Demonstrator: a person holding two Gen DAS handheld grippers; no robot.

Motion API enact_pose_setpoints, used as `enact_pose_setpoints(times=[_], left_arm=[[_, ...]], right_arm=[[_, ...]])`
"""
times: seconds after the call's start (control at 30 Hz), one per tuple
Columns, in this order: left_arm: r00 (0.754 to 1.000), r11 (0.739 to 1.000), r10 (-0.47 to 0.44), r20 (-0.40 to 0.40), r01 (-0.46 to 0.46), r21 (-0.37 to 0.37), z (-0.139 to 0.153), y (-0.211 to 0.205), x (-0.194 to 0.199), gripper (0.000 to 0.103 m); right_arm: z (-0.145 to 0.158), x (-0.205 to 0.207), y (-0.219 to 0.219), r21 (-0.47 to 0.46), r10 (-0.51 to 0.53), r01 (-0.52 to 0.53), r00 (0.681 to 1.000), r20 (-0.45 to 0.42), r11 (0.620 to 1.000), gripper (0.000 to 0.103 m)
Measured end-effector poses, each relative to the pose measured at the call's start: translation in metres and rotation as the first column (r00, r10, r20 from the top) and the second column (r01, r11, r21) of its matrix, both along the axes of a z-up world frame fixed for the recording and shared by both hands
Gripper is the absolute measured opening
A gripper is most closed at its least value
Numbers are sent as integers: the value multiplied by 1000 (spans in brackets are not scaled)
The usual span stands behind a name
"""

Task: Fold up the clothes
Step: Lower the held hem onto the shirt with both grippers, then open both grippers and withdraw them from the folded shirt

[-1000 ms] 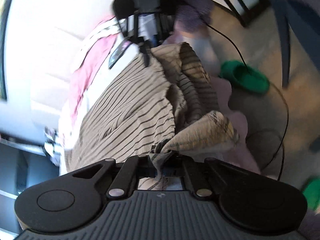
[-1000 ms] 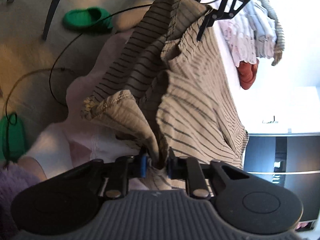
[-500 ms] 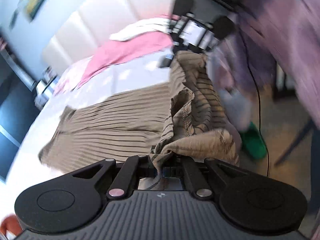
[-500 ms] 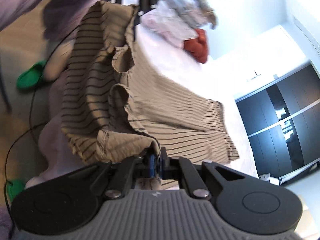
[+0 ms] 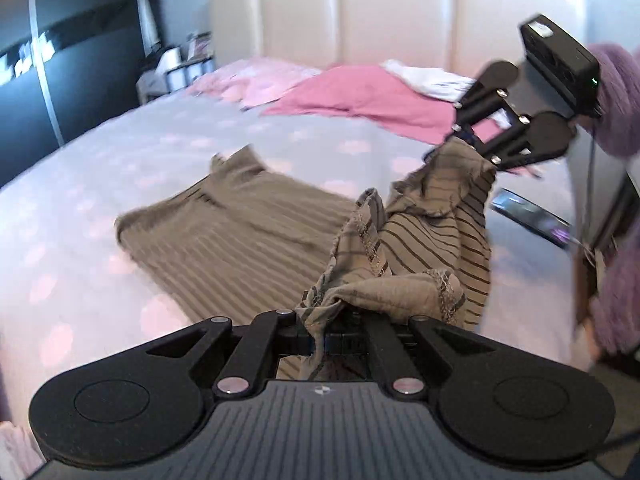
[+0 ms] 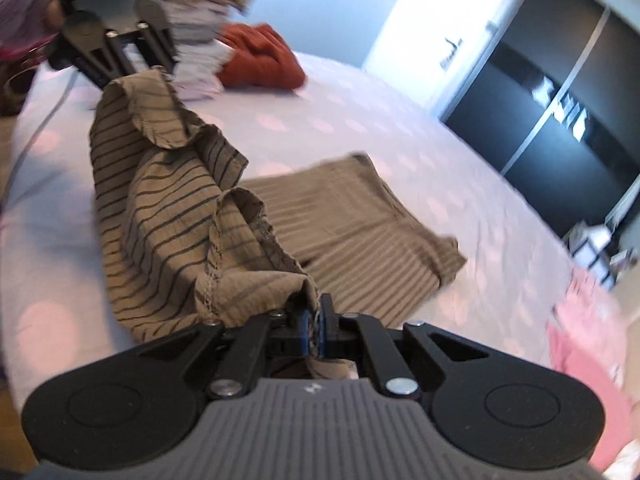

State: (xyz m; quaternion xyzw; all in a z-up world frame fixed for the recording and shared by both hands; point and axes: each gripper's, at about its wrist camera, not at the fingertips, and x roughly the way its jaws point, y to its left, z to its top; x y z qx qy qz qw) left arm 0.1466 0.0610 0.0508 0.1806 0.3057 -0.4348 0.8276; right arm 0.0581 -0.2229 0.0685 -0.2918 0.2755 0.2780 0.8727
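Both grippers, left (image 5: 320, 338) and right (image 6: 314, 330), have fingers clamped on the striped garment (image 5: 248, 236), its far end lying mid-frame on the bed (image 5: 120, 152).

Bedroom count: 1 striped garment (image 5: 248, 236), 2 grippers – left (image 5: 320, 334), right (image 6: 314, 330) – 1 bed (image 5: 100, 184), 1 pink blanket (image 5: 360, 96), 1 rust-red garment (image 6: 260, 60), 1 folded stack (image 6: 200, 52), 1 phone (image 5: 528, 216).
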Motion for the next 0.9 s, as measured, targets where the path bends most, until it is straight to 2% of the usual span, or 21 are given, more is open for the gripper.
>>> enact_pose_setpoints(times=[0.13,0.3,0.43,0.5,0.57,0.63,0.67,0.8,0.9], left_arm=[[998,998,53,-35,-54,-19,-16,3,40,2],[994,994,102,-44,-104,-39,-34,8,63,2],[990,990,132,-40,-134,-36,-51,4,78,3],[988,988,152,-38,-153,-22,-60,1,82,8],[979,980,200,-38,-201,-11,-65,0,87,26],[966,966,258,-27,-258,-15,-62,6,84,39],[960,959,281,-11,-281,-21,-59,10,81,42],[939,940,341,36,-341,-18,-42,27,57,44],[934,938,348,85,-347,-19,-30,35,27,45]], right_arm=[[-19,49,-6,49,-60,62,997,-44,997,6],[-43,106,-13,70,-117,127,985,-126,989,6],[-61,133,-20,92,-167,185,970,-180,978,6],[-71,137,-20,86,-180,201,962,-205,976,7],[-77,138,-23,72,-197,217,955,-222,973,9],[-76,134,-24,54,-230,246,950,-212,968,25],[-74,132,-26,49,-245,260,948,-202,964,39],[-58,112,-37,66,-317,332,933,-170,941,43],[-45,76,-41,120,-327,345,934,-146,931,55]])
